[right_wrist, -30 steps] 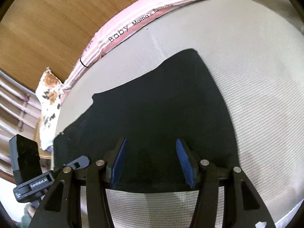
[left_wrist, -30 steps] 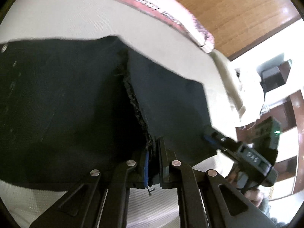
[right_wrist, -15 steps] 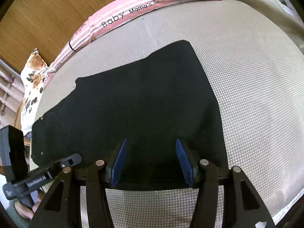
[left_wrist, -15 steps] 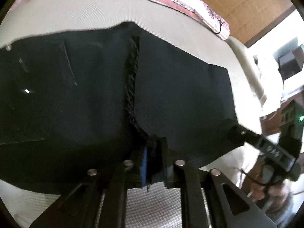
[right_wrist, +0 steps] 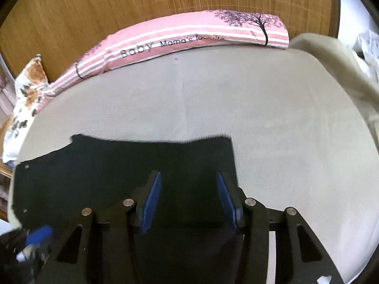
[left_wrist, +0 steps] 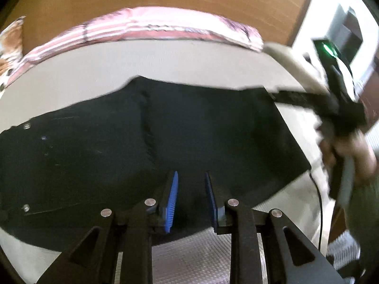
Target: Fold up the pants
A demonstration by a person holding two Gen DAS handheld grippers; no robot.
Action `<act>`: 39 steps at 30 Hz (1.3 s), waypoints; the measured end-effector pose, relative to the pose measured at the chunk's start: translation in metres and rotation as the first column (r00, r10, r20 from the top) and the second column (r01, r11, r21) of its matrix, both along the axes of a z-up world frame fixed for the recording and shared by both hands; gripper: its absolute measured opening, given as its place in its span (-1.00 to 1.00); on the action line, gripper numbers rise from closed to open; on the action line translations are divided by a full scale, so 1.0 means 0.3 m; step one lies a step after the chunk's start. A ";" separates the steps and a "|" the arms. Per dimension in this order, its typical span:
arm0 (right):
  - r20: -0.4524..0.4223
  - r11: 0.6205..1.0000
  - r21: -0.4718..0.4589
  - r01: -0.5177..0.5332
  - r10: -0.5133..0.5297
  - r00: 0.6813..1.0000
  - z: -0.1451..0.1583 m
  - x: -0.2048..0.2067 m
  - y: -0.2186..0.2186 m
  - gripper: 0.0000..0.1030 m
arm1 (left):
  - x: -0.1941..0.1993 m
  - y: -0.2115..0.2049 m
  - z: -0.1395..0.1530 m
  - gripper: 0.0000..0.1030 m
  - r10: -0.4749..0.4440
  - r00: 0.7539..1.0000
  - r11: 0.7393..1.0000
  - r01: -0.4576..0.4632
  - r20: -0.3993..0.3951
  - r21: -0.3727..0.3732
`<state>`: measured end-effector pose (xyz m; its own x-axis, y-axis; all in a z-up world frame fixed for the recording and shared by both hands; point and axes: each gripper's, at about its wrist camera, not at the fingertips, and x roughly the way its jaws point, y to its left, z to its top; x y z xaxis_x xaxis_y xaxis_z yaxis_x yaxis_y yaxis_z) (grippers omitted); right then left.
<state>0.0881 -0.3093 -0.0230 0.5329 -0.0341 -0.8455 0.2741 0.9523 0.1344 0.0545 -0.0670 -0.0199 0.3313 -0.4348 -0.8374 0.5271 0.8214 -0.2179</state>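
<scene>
The black pants [left_wrist: 132, 156] lie flat on the beige bed cover, folded into a broad dark shape with a seam running down its middle. They also show in the right wrist view [right_wrist: 132, 177]. My left gripper [left_wrist: 190, 189] is open and empty, just above the pants' near edge. My right gripper [right_wrist: 188, 189] is open and empty above the right part of the pants. The right gripper also shows in the left wrist view [left_wrist: 308, 99], blurred, over the pants' right corner.
The beige bed cover [right_wrist: 272, 123] spreads beyond the pants to the right and back. A pink striped pillow [right_wrist: 189, 37] lies along the wooden headboard [right_wrist: 142, 4]. A floral cushion [right_wrist: 26, 94] sits at the far left. A beige blanket [right_wrist: 331, 61] is bunched at the right edge.
My left gripper has opened and let go of the pants' edge, and the cloth now lies flat. Both grippers have drawn back and tilted up. The right gripper stays open.
</scene>
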 end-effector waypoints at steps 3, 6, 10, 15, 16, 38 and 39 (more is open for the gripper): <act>-0.032 1.000 -0.029 0.007 -0.007 0.999 -0.044 0.052 -0.024 -0.14 | 0.009 -0.029 -0.059 -0.51 -0.020 0.997 0.999 0.023 -0.069 0.040; -0.037 0.999 -0.048 0.001 -0.003 0.999 -0.060 0.062 -0.027 -0.14 | 0.029 -0.023 -0.079 -0.51 -0.005 0.995 1.000 0.006 -0.098 0.013; -0.040 0.996 -0.084 -0.017 0.013 0.999 -0.054 0.045 -0.008 -0.11 | 0.032 -0.025 -0.090 -0.51 -0.007 0.997 1.000 0.009 -0.081 0.023; -0.053 0.999 -0.048 -0.015 0.013 0.999 -0.062 -0.049 0.023 -0.08 | 0.014 -0.010 -0.089 -0.51 -0.002 0.998 1.000 0.003 -0.070 0.024; -0.055 0.998 -0.053 -0.020 0.017 0.998 -0.068 -0.083 0.040 -0.05 | 0.010 -0.007 -0.086 -0.50 0.006 0.998 1.000 -0.004 -0.066 0.028; -0.095 0.980 0.001 -0.198 0.197 0.976 -0.055 -0.267 0.378 0.04 | -0.035 0.213 0.043 0.23 0.258 0.962 0.959 -0.267 0.087 0.099; -0.094 0.979 0.010 -0.204 0.204 0.974 -0.055 -0.265 0.386 0.04 | -0.036 0.240 0.049 0.24 0.277 0.957 0.955 -0.284 0.082 0.088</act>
<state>0.0086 -0.1936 -0.0394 0.4467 0.0675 -0.8921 0.0852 0.9894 0.1175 0.0437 0.0051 -0.0053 0.4856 -0.2332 -0.8425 0.2833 0.9537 -0.1007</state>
